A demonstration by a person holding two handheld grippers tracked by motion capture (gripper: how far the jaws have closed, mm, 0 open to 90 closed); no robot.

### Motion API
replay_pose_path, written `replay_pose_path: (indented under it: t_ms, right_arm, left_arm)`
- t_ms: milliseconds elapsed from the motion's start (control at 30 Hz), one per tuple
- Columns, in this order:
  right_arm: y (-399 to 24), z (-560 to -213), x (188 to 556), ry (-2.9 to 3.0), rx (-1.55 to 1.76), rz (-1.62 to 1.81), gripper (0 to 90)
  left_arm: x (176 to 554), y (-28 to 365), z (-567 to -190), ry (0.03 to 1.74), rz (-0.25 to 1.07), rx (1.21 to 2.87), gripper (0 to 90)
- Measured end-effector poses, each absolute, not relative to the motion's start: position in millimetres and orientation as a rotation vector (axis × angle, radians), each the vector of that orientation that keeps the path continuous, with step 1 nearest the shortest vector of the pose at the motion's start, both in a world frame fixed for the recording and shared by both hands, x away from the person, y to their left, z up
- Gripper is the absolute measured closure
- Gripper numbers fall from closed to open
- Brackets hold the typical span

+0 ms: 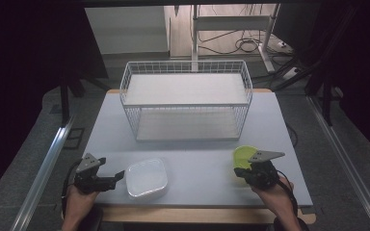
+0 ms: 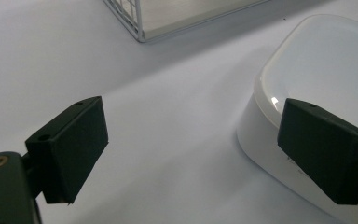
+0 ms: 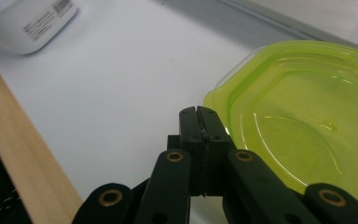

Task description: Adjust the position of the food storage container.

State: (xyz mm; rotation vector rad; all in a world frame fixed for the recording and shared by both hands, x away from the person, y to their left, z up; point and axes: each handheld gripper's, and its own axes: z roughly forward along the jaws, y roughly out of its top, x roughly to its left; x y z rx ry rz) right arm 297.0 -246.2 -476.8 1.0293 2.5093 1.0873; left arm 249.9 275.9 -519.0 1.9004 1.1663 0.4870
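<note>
My left gripper (image 2: pixel 191 154) gapes beside the white container (image 1: pixel 147 177); my right gripper (image 3: pixel 199 114) is clenched empty at the green lid's (image 3: pixel 303 126) rim, near the table edge (image 3: pixel 23 154).

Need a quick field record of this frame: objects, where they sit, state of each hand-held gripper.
table: pale grey top, wooden front edge
wire basket: white, at the far middle of the table, nothing seen in it
white container: lidded, rounded-square, front left, beside the left hand-held gripper
green container: translucent yellow-green, front right, at the right hand-held gripper
left hand-held gripper: jaws open, container's corner by one jaw, not gripped
right hand-held gripper: jaws shut together, tips at the green container's rim; nothing seen between them
</note>
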Motion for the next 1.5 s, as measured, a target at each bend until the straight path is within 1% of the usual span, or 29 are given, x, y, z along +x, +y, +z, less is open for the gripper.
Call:
replay_pose_path:
  t_ms: [267, 433, 500, 567, 600, 633, 667, 700, 733, 767, 800, 900, 1000, 1067, 1133, 1500]
  right_arm:
    - [-254, -479, 309, 2.475, 1.074, 1.085, 89.5]
    - [-254, -478, 307, 2.465, 1.066, 1.094, 89.4]
    - [-253, -477, 306, 2.464, 1.06, 1.101, 88.5]
    - [-252, -477, 304, 2.465, 1.051, 1.099, 86.6]
    - [-251, -478, 303, 2.469, 1.05, 1.099, 85.3]
    - [-251, -478, 303, 2.469, 1.05, 1.099, 85.3]
    - [-250, -478, 301, 2.472, 1.048, 1.099, 82.8]
    - [-250, -478, 301, 2.472, 1.048, 1.099, 82.8]
    - [-249, -479, 300, 2.47, 1.044, 1.101, 80.2]
    - [-249, -479, 300, 2.47, 1.044, 1.101, 80.2]
    - [-248, -479, 299, 2.471, 1.044, 1.1, 79.0]
    - [-246, -480, 297, 2.472, 1.034, 1.099, 75.2]
    - [-243, -480, 295, 2.471, 1.023, 1.097, 73.1]
    - [-241, -480, 294, 2.475, 1.019, 1.095, 71.8]
    - [-240, -480, 293, 2.48, 1.009, 1.092, 70.8]
    - [-229, -483, 289, 2.509, 0.989, 1.077, 68.2]
  left_arm:
    - [250, 276, -519, 1.164, 0.451, 1.913, 8.4]
    - [250, 275, -519, 1.17, 0.44, 1.949, 8.1]
    - [250, 276, -519, 1.162, 0.412, 1.961, 7.7]
    - [249, 278, -519, 1.168, 0.408, 1.964, 9.5]
    - [248, 278, -518, 1.159, 0.398, 1.971, 15.7]
    - [246, 278, -518, 1.146, 0.399, 1.98, 15.7]
    - [245, 277, -517, 1.131, 0.393, 1.992, 27.1]
    - [244, 276, -516, 1.11, 0.377, 2.007, 27.1]
    - [242, 274, -516, 1.092, 0.367, 2.024, 39.4]
    - [241, 272, -516, 1.078, 0.354, 2.043, 39.4]
    - [240, 271, -517, 1.072, 0.341, 2.056, 47.7]
    - [240, 264, -517, 1.057, 0.27, 2.103, 67.0]
    - [239, 255, -518, 1.032, 0.233, 2.166, 82.7]
    - [238, 251, -518, 1.024, 0.227, 2.203, 87.4]
    - [238, 248, -518, 1.021, 0.216, 2.211, 89.6]
    - [248, 231, -521, 1.024, 0.201, 2.168, 89.2]
